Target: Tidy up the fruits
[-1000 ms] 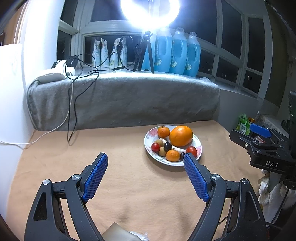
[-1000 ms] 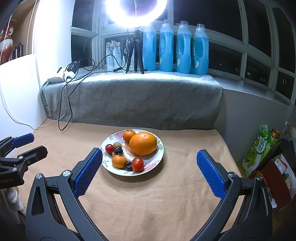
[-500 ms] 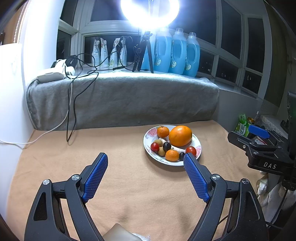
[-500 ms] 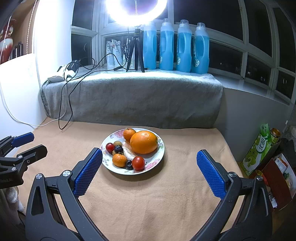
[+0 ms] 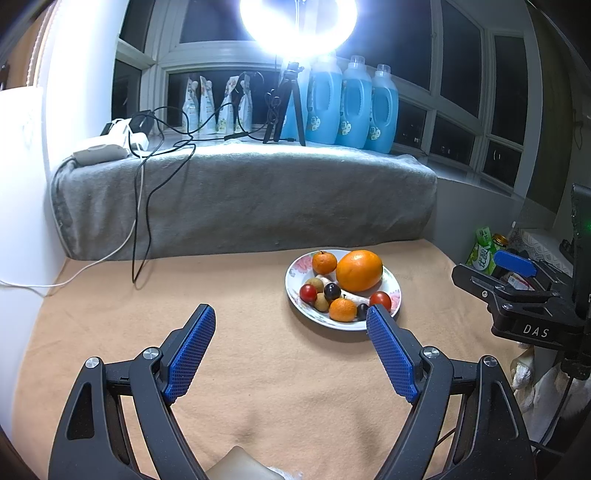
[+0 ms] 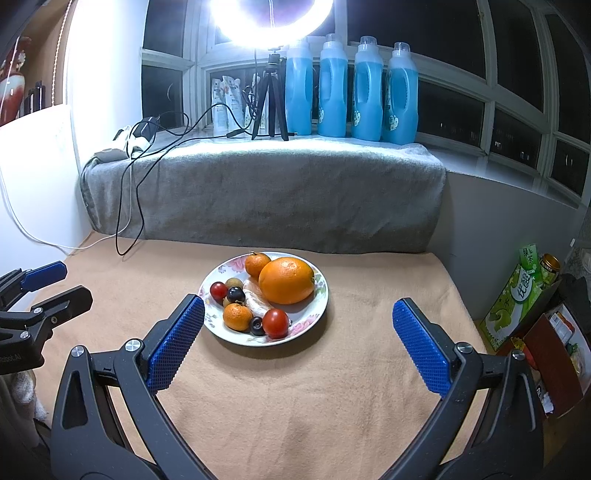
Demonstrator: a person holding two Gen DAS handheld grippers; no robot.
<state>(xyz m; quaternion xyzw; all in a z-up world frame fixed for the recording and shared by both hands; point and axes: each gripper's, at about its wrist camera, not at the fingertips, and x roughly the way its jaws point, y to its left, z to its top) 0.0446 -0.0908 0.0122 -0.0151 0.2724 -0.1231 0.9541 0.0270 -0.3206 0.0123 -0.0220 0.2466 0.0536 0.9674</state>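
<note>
While both pairs of jaws stand spread wide with nothing between them, the left gripper (image 5: 287,319) and the right gripper (image 6: 297,314) hang above the bench (image 6: 332,387), which is covered by a tan cloth. Just beyond the blue pads sits a floral plate (image 6: 314,319) of fruit: a large orange (image 6: 286,280), two mandarins (image 6: 237,316), two cherry tomatoes (image 6: 275,323), dark grapes (image 6: 235,294) and brown longans (image 5: 321,302), all touching or crowded together on the plate.

Seen from the left wrist, the right gripper's black body bears the white letters "DAS" (image 5: 535,329). Right of the bench, a green drink carton (image 6: 524,288) carries Chinese characters, and a can (image 6: 549,264) stands beside it.

Behind the bench, a grey blanket (image 6: 277,195) drapes a window ledge. On it stand four blue detergent bottles (image 6: 365,92), white pouches (image 5: 218,107), a small tripod (image 6: 269,99) under a glaring ring light (image 6: 269,18), and black cables (image 5: 147,192) trailing down. Dark window panes fill the back.
</note>
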